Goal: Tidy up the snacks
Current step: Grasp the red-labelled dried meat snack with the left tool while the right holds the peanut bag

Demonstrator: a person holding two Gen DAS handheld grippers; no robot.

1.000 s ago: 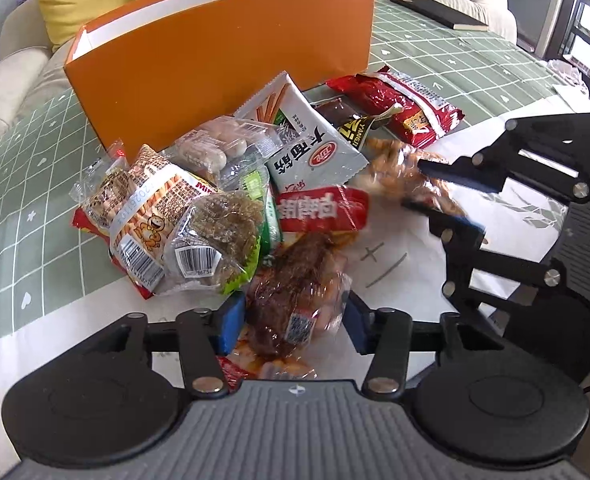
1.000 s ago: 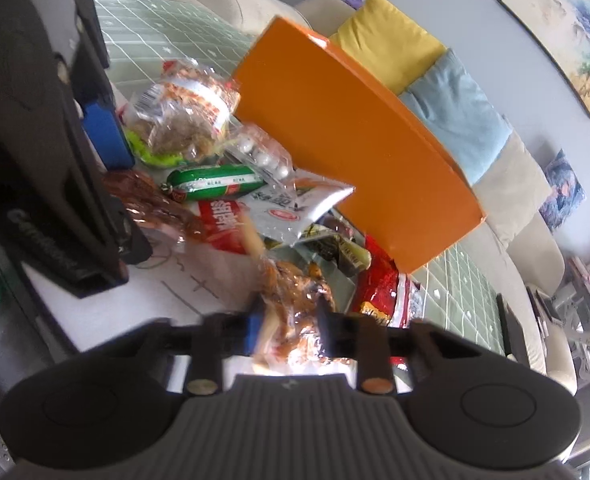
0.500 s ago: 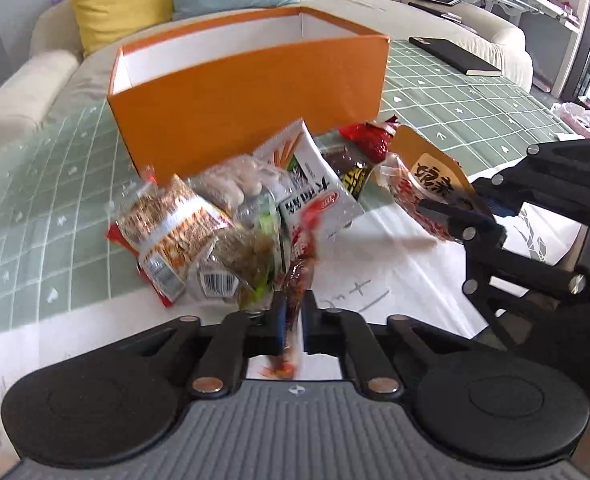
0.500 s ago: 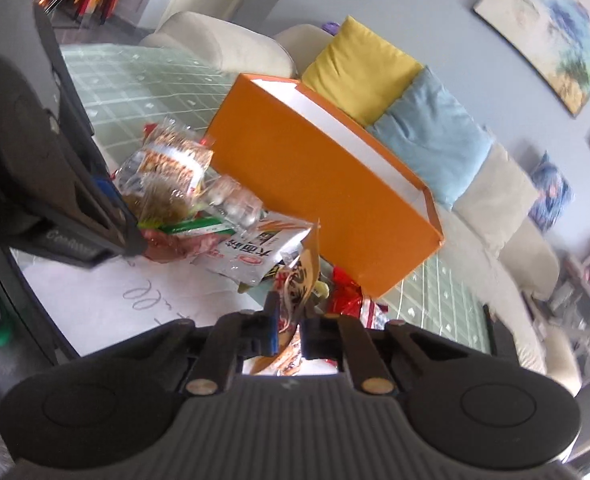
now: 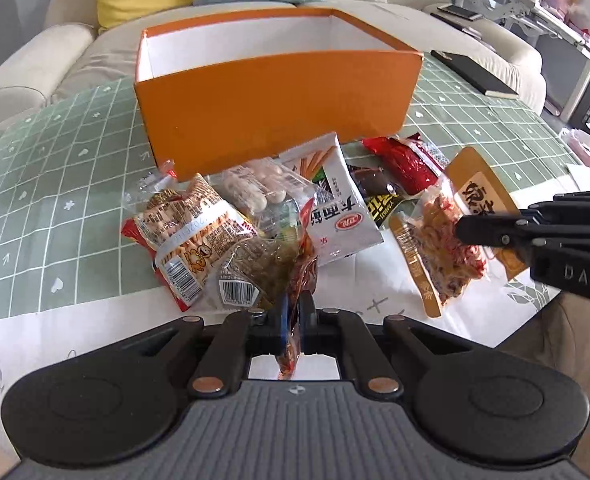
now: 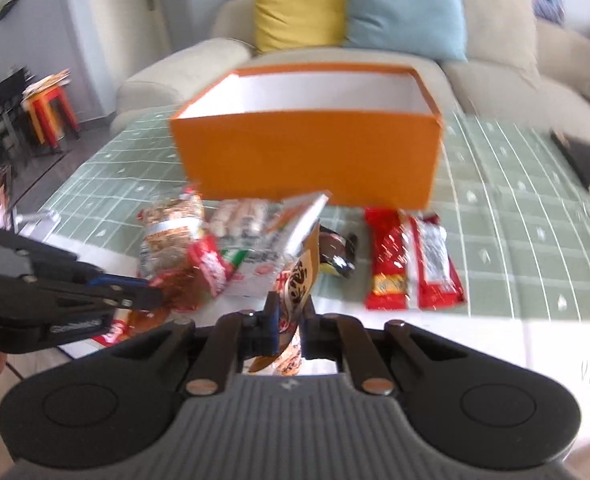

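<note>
Both tongs now raised off the surface (image 5: 95, 300), each clamped on a packet: left tongs (image 5: 291, 314) on reddish-brown crinkled meat pouch (image 5: 301, 280), right tongs (image 6: 289, 316) on tan-labelled clear shredded-snack bag (image 6: 299, 284). Ahead, open orange cardboard box (image 5: 275, 108); best carried clear above near wall before release.

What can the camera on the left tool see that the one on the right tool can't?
Only the left view shows the barcoded packets at the near edge of the pile and the phone on the far sofa. Only the right view shows the red and yellow stools and a door. Both show the orange box, the red snack packet, the cushions, and each tool shut on a snack packet.
</note>
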